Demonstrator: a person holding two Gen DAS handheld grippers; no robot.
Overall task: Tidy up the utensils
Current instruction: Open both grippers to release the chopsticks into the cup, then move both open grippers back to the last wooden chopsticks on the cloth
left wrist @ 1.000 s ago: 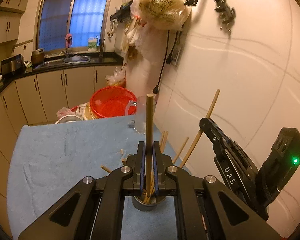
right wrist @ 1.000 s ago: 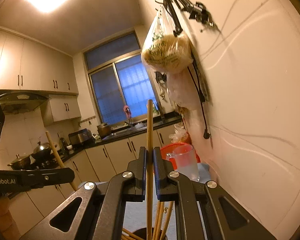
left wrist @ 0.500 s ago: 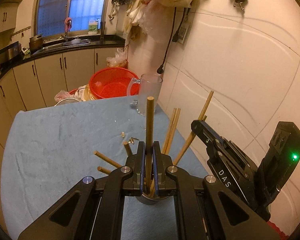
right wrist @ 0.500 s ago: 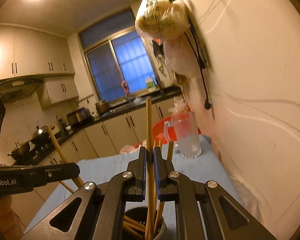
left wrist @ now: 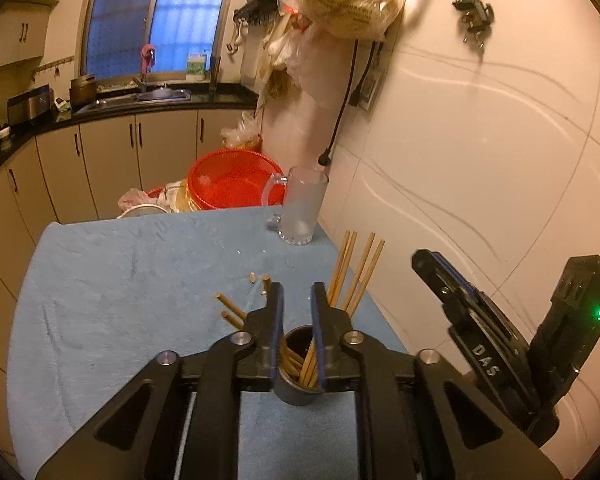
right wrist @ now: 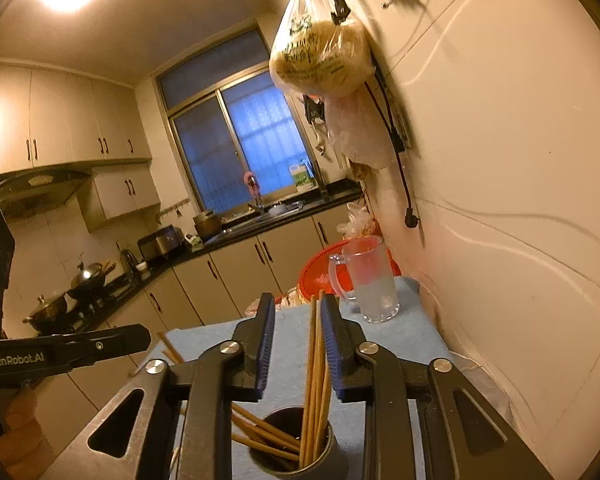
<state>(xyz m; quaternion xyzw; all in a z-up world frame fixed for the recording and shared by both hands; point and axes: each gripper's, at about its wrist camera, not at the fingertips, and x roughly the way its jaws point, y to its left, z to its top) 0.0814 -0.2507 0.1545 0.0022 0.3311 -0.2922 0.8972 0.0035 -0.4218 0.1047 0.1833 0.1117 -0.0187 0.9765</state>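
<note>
Left wrist view: both chopsticks were released into the dark round metal cup [left wrist: 298, 384]; left gripper [left wrist: 297, 300] and right gripper [right wrist: 298, 312] are now parted, empty.

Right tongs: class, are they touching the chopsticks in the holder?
Cannot tell. In the right wrist view the open right tongs flank the chopsticks; a gap shows on the left, none clearly on the right.

The left wrist view looks steeply down from above the cup [left wrist: 298, 376] near the table's [left wrist: 120, 280] right edge, facing the far edge and window [left wrist: 160, 20]. The right wrist view sits low and close over the same cup [right wrist: 296, 452], tilted upward toward the ceiling. Both share cup, mug [left wrist: 302, 208] [right wrist: 370, 276] and wall.
</note>
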